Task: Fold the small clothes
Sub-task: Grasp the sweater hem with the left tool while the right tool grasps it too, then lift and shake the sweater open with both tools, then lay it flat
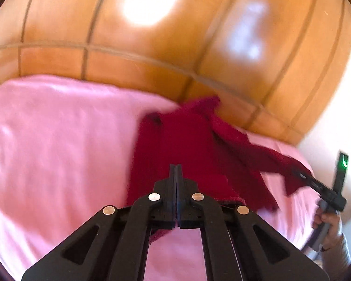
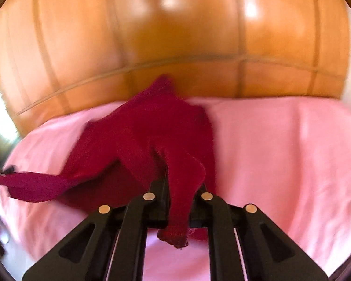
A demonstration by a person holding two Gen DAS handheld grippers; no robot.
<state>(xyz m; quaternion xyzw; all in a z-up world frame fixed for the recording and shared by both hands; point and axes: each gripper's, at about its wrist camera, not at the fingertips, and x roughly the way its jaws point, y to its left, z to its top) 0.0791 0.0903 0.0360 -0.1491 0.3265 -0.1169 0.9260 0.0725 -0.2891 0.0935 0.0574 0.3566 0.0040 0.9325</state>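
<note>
A dark red knitted garment [image 1: 189,145] lies partly spread on a pink sheet [image 1: 58,140]. In the left wrist view my left gripper [image 1: 176,167] is shut, its tips over the garment; whether cloth is pinched between them is hidden. One sleeve stretches right to my right gripper [image 1: 301,175], which is shut on the sleeve end. In the right wrist view the garment [image 2: 147,135] is bunched, and a sleeve [image 2: 182,187] drapes over my right gripper [image 2: 177,187], hiding its tips. Another sleeve stretches left to my left gripper [image 2: 0,176] at the frame edge.
A glossy wooden headboard [image 1: 175,46] with panel grooves rises right behind the pink sheet [image 2: 280,152]. A white wall [image 1: 339,93] lies to the right. The person's hand [image 1: 327,224] holds the right gripper's handle.
</note>
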